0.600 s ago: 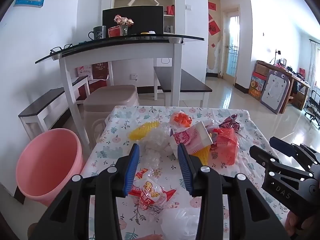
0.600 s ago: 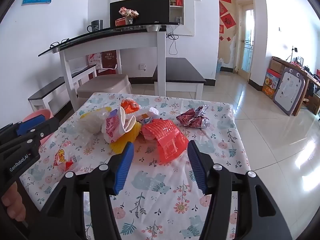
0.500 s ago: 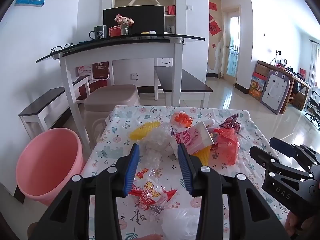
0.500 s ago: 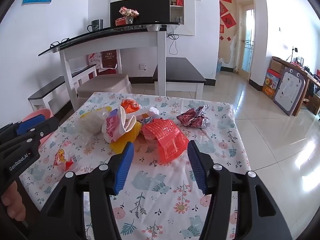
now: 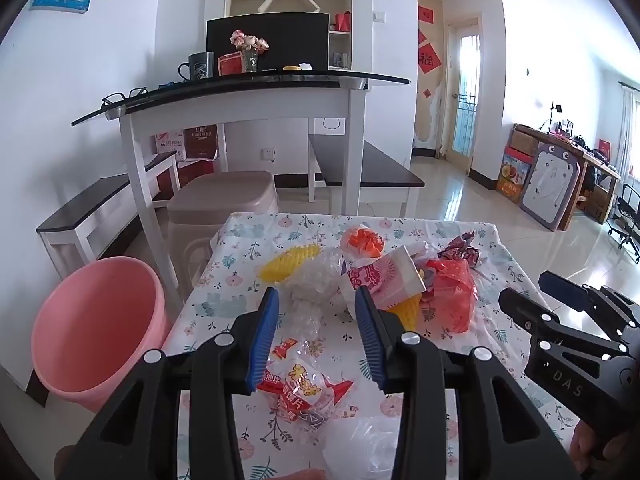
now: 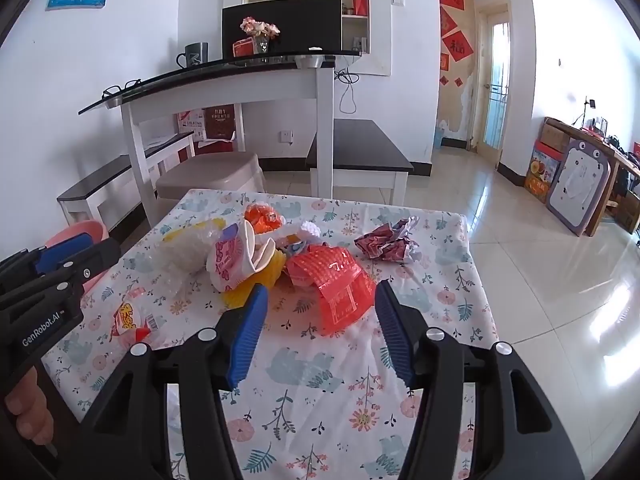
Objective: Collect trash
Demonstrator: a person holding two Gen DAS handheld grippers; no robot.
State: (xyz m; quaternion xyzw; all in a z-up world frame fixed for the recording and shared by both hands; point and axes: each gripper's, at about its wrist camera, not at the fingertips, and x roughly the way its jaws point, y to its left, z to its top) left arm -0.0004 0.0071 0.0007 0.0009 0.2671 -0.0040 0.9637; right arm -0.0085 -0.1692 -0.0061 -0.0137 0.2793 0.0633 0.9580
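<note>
Two tools are in view: the left tool point(image 5: 316, 336) and the right tool point(image 6: 320, 330). One pink bucket point(image 5: 96, 332) stands beside the tabletop point(image 6: 320, 380). On it lie one red plastic bag point(image 6: 334, 292), one crumpled foil wrapper point(image 6: 386, 240), one snack packet point(image 5: 306, 390) and two yellow trays point(image 5: 288, 266) point(image 6: 250, 286).

Barely any change
The left gripper point(image 5: 316, 330) drifts slightly toward 12 o'clock, so the snack wrapper point(image 5: 306, 390) sits marginally lower between its fingers.

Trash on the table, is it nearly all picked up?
Not yet. The pink bin looks empty. Both the left hand-held gripper and the right hand-held gripper are open, holding nothing. The snack bag, red wrapper and the other trash remain on the table.
</note>
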